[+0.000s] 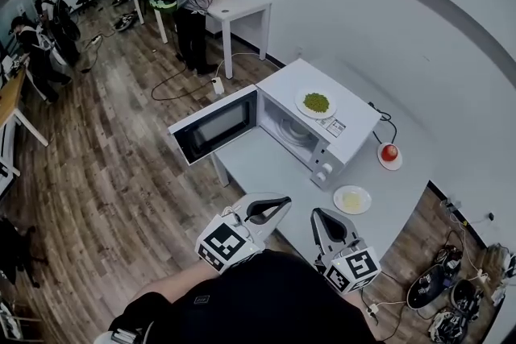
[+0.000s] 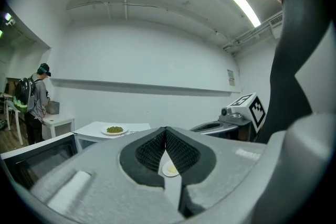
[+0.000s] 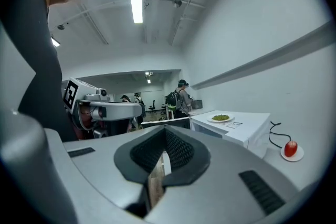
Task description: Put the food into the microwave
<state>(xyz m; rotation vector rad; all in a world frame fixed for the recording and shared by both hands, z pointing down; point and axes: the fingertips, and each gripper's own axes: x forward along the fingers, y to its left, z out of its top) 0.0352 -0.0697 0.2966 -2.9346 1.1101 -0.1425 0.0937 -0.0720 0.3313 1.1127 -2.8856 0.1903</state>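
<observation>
Fingers shut, empty, on the left gripper [image 2: 166, 134] and right gripper [image 3: 166, 131]. The plate of pale food [image 1: 352, 199] looks light, rigid, slick; grip its rim.

The microwave [image 1: 322, 121] stands open, so its cavity [image 1: 292, 131] can be reached straight from the front. The door [image 1: 214, 125] is swung wide to the left and bars any way in from that side. The bare table [image 1: 262, 165] before the opening gives free room. To the right of that stretch, a plate of yellow food [image 1: 352, 199] lies near the microwave's front corner. Further right, a red fruit [image 1: 389, 151] on a saucer and a cable [image 1: 379, 115] crowd the strip beside the wall. A plate of green food [image 1: 316, 102] sits on the microwave's top, open from above.
</observation>
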